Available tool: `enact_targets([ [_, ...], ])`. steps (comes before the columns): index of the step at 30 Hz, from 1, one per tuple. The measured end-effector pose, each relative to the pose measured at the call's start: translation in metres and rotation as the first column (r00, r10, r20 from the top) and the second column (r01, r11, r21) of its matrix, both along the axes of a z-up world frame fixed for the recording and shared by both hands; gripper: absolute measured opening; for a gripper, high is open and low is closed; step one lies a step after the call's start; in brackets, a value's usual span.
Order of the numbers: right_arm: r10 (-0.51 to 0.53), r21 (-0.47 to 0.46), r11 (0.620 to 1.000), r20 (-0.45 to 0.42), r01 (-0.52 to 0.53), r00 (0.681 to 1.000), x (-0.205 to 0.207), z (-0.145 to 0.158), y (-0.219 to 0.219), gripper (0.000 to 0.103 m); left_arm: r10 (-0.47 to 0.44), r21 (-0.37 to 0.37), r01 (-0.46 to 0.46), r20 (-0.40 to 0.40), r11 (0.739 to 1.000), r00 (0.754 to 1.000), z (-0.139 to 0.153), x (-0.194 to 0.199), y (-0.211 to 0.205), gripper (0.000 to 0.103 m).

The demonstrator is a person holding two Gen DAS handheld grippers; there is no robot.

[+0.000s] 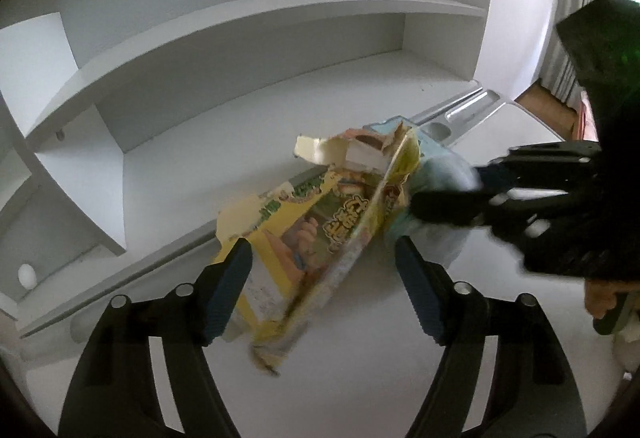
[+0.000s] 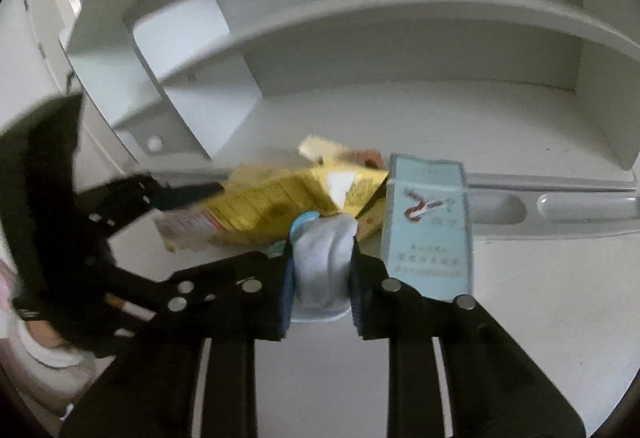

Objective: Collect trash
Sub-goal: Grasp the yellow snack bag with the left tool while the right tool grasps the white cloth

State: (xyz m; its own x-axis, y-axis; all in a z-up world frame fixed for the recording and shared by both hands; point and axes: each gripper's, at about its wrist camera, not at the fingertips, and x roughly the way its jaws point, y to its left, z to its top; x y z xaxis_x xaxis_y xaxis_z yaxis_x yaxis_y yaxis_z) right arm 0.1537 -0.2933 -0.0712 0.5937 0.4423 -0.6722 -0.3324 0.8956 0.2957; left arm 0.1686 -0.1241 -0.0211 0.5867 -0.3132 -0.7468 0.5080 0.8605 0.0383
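Observation:
A torn yellow printed box (image 1: 320, 222) lies on the white desk (image 1: 200, 142). My left gripper (image 1: 322, 242) straddles it: the left pad lies on the box's torn corner and the right pad's tip meets its folded edge. The right wrist view shows those fingers on either side of the yellow box (image 2: 272, 202). My right gripper (image 2: 322, 258) is shut on a soft pale blue-and-white bundle (image 2: 324, 266) just in front of the box. In the left wrist view the right gripper (image 1: 448, 190) comes in from the right. A pale blue carton (image 2: 428, 230) rests against the box's right end.
White shelves (image 1: 260, 18) with a star cutout rise behind the desk. A grooved pen tray (image 2: 560, 204) runs along the desk's back edge. A small white ball (image 1: 27, 274) sits in a low cubby. A hand (image 1: 600, 298) holds the right gripper's handle.

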Motion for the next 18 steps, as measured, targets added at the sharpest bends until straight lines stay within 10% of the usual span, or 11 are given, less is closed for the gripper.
enact_targets([
  [8, -0.121, 0.053, 0.992, 0.078, 0.117, 0.990, -0.010, 0.025, -0.052, 0.023, -0.059, 0.104, 0.055, 0.034, 0.993, 0.998, 0.001, 0.006, -0.027, 0.063],
  [16, -0.113, 0.073, 0.992, 0.093, 0.106, 0.989, -0.014, 0.031, -0.061, 0.023, -0.080, 0.149, 0.075, 0.030, 0.986, 0.996, -0.017, 0.003, -0.046, 0.008],
  [18, -0.104, 0.069, 0.993, 0.089, 0.098, 0.991, -0.014, 0.029, -0.058, 0.023, -0.077, 0.142, 0.070, 0.043, 0.987, 0.996, -0.016, 0.003, -0.044, 0.007],
])
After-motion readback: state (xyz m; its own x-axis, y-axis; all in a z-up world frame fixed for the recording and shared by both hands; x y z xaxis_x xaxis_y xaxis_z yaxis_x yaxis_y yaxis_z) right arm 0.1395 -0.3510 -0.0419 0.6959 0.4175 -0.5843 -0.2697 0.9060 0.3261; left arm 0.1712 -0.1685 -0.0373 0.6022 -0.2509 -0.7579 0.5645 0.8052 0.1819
